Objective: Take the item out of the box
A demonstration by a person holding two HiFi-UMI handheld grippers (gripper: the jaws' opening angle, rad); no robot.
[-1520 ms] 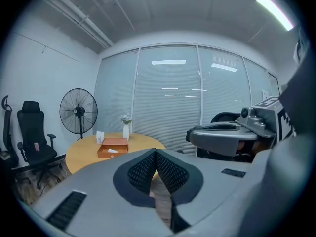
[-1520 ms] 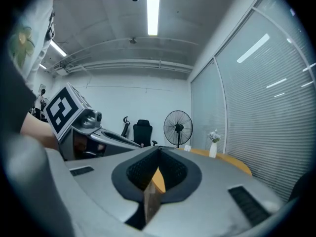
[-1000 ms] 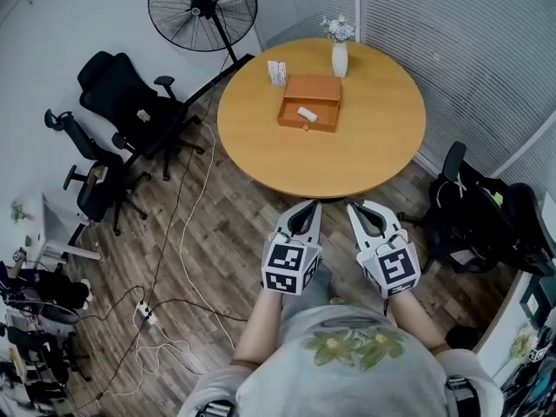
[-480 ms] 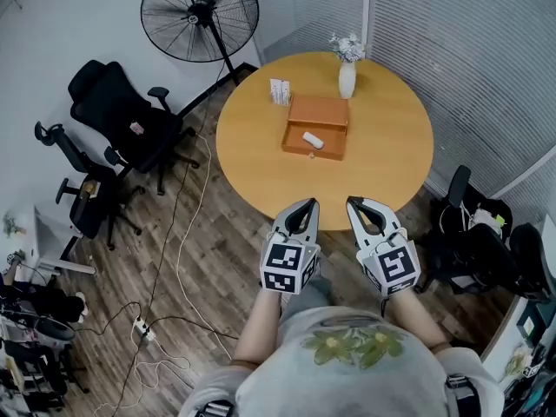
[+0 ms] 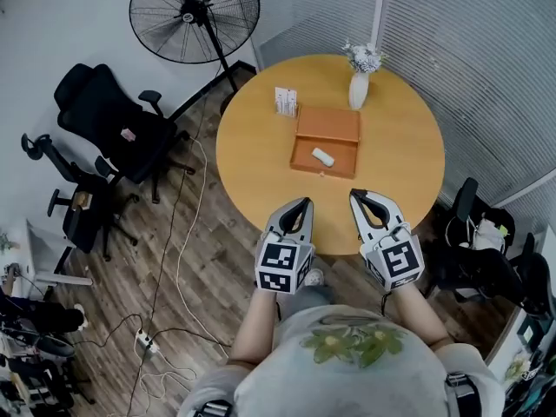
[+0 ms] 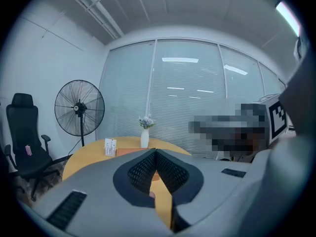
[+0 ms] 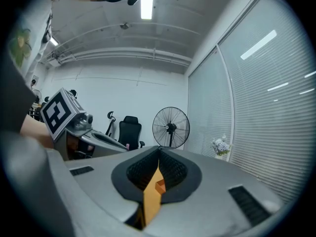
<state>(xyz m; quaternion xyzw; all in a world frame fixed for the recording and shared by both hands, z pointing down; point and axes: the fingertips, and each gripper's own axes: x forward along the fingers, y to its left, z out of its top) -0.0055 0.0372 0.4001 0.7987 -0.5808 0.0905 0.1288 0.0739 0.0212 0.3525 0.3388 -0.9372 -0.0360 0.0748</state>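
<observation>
An open orange box [image 5: 325, 142] lies on the round wooden table [image 5: 252, 155], its lid folded back toward the vase. A small white item [image 5: 322, 156] rests inside it. My left gripper [image 5: 303, 203] hovers at the table's near edge, jaws together and empty. My right gripper [image 5: 357, 196] is beside it, also shut with nothing held. Both are well short of the box. In the left gripper view the box [image 6: 129, 153] shows beyond the closed jaws [image 6: 155, 153].
A white vase of flowers [image 5: 360, 81] and a small white card holder [image 5: 284, 102] stand near the box. A standing fan [image 5: 194, 7] and black office chairs [image 5: 109, 124] are to the left, another chair [image 5: 473, 246] at the right. Cables run over the wooden floor.
The view has shifted closer to the table; both grippers now reach its near edge. Their jaws stay shut.
</observation>
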